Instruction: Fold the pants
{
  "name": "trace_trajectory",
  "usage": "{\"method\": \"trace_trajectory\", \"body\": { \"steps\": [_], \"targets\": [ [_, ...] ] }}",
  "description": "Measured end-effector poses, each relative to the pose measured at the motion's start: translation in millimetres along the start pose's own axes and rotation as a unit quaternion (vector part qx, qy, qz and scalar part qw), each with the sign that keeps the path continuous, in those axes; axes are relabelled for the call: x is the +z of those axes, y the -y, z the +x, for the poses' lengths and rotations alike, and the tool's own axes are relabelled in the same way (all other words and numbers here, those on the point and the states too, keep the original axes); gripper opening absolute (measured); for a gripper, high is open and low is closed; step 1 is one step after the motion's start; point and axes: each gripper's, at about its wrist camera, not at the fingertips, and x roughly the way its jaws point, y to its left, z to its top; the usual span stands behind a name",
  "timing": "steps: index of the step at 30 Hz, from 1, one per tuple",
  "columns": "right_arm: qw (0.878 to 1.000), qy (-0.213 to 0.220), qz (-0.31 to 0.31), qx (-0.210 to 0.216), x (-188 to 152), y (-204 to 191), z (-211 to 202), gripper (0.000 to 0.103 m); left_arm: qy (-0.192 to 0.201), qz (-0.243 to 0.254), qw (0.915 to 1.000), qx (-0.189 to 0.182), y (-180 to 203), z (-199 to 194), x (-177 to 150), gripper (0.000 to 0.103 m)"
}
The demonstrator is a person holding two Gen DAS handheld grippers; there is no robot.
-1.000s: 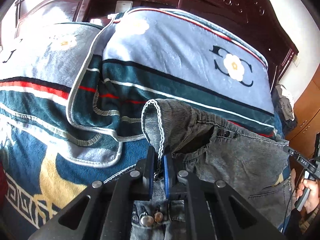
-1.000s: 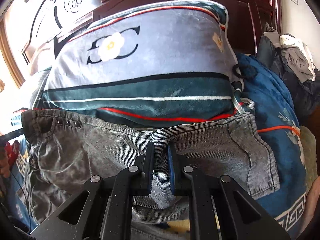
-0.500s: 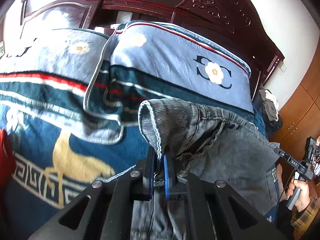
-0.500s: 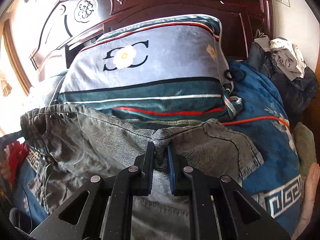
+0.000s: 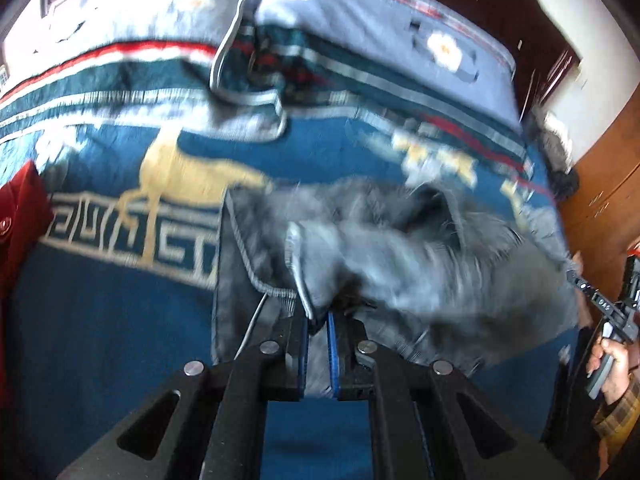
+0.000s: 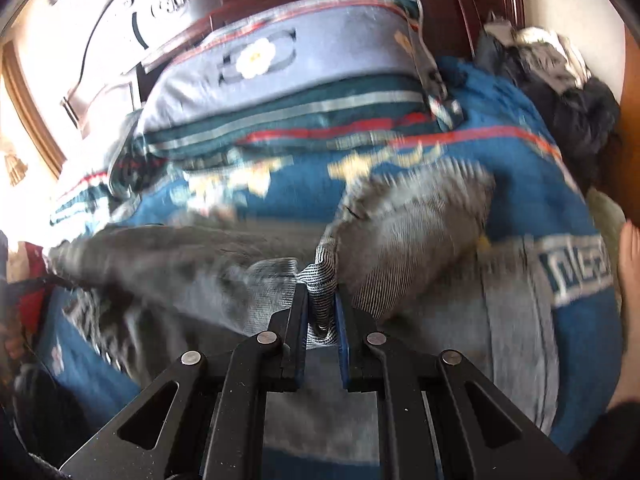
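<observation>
The grey denim pants [image 5: 420,256] hang blurred above the blue patterned blanket [image 5: 112,320] in the left wrist view. My left gripper [image 5: 317,320] is shut on a fold of their edge, the cloth pinched between the blue pads. In the right wrist view the pants [image 6: 404,240] stretch from the left edge to a raised flap at the centre right. There my right gripper [image 6: 322,304] is shut on a bunched striped edge of the denim. The other gripper [image 5: 612,308] shows at the far right of the left wrist view, held by a hand.
Two pillows [image 5: 380,28] lie against the dark carved headboard [image 6: 168,4]. A red item [image 5: 20,216] sits at the bed's left edge. A heap of dark clothes [image 6: 560,92] lies at the bed's right. A wooden wardrobe [image 5: 608,192] stands to the right.
Both grippers have pulled the pants back from the pillows toward the foot of the bed. More bare blanket now shows between the denim and the pillows. Both grips have held.
</observation>
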Motion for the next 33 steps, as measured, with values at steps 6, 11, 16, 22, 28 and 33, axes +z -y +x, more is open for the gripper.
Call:
{"method": "trace_trajectory", "body": {
  "steps": [6,11,16,22,28,33],
  "targets": [
    [0.999,-0.048,-0.005,-0.017,-45.5,2.4,18.3,0.015,-0.062,0.023,0.9966,0.049,7.1,18.9,-4.8,0.013],
    [0.998,-0.052,0.004,-0.018,-48.6,7.2,18.8,0.013,-0.058,0.028,0.9961,0.060,6.8,12.6,-8.9,0.014],
    [1.000,-0.028,0.009,-0.007,-47.3,0.9,3.8,0.011,-0.011,0.023,0.9975,0.065,-1.3,-2.1,-2.3,0.014],
    [0.999,-0.050,0.019,-0.007,-59.2,-2.8,14.8,0.011,-0.102,0.073,0.9850,0.118,1.1,32.1,-6.8,0.014],
    [0.997,-0.070,0.027,-0.006,-66.6,1.1,25.3,0.012,-0.099,0.059,0.9873,0.109,-15.4,20.6,-12.9,0.014],
    [0.997,-0.060,0.048,-0.009,-62.0,6.5,9.3,0.034,-0.062,0.005,0.9933,0.097,-34.0,-16.0,-12.5,0.015]
  ]
}}
